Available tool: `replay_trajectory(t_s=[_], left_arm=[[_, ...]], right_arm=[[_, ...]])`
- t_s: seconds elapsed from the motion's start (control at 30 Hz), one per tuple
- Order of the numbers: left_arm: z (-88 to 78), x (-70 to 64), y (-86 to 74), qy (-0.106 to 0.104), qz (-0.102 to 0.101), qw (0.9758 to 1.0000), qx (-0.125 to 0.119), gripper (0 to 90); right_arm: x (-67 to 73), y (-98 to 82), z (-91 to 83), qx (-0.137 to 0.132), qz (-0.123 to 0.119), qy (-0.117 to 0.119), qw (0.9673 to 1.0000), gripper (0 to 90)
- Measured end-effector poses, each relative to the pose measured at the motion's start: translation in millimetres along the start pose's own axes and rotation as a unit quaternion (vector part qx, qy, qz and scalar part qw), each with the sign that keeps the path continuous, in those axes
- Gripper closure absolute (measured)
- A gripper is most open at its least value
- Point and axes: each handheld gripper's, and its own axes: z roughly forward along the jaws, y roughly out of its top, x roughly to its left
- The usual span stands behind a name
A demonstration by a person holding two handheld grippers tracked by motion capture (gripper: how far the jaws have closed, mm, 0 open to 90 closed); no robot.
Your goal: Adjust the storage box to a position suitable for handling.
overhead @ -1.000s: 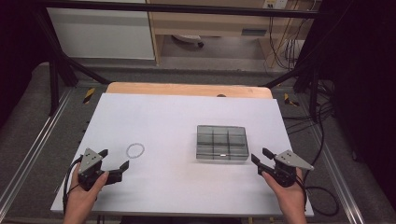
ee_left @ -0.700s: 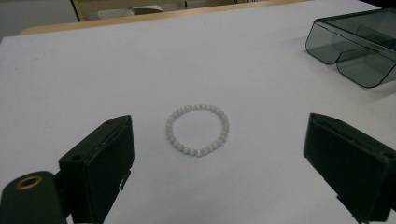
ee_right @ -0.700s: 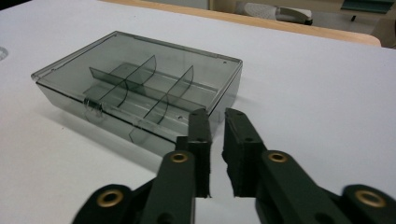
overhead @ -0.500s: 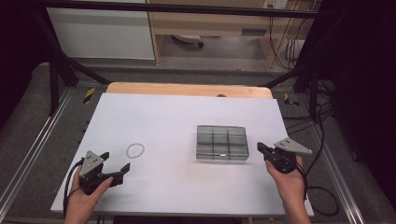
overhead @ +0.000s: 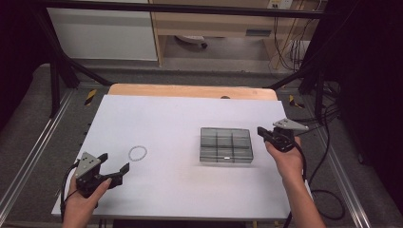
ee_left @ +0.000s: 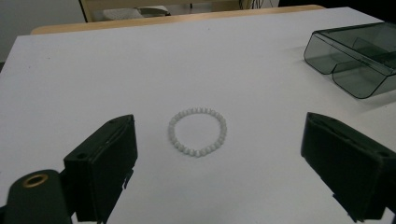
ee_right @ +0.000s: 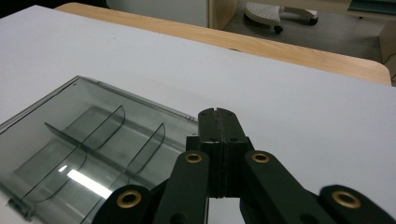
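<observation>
A white bead bracelet (overhead: 138, 152) (ee_left: 198, 131) lies flat on the white table, left of centre. My left gripper (overhead: 115, 166) (ee_left: 219, 158) is open just short of it, near the front left, with the bracelet lying beyond the gap between its jaws. A smoky clear compartment box (overhead: 225, 145) (ee_right: 88, 144) with its lid closed sits right of centre. My right gripper (overhead: 263, 132) (ee_right: 217, 113) is shut with nothing in it, its tips just over the box's right edge.
The box (ee_left: 359, 56) also appears at the far right of the left gripper view. A wooden strip (overhead: 192, 90) borders the table's far edge. Cables (overhead: 328, 156) hang off the right side. Metal rails (overhead: 33, 152) run along both sides.
My right gripper has closed and moved forward and left, from the front right up to the box's right edge. The left gripper has held about still.
</observation>
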Motion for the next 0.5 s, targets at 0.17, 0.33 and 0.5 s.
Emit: replay_trajectory(t_s=[0.17, 0.33, 0.5], left_arm=[[13.5, -6.0, 2.1, -0.016, 0.024, 0.9994, 0.019, 10.4], [20.1, -11.4, 2.1, -0.028, 0.029, 0.9989, 0.021, 10.3], [26.4, -14.7, 3.7, -0.038, 0.035, 0.9983, 0.027, 10.3]], right_arm=[[-11.5, 3.5, 14.0, 0.011, -0.004, -0.004, 0.9999, 90.0], [-21.1, 0.8, 27.3, 0.025, 0.011, -0.007, 0.9996, 90.0], [-27.9, -4.1, 40.6, 0.039, 0.02, -0.014, 0.9989, 90.0]])
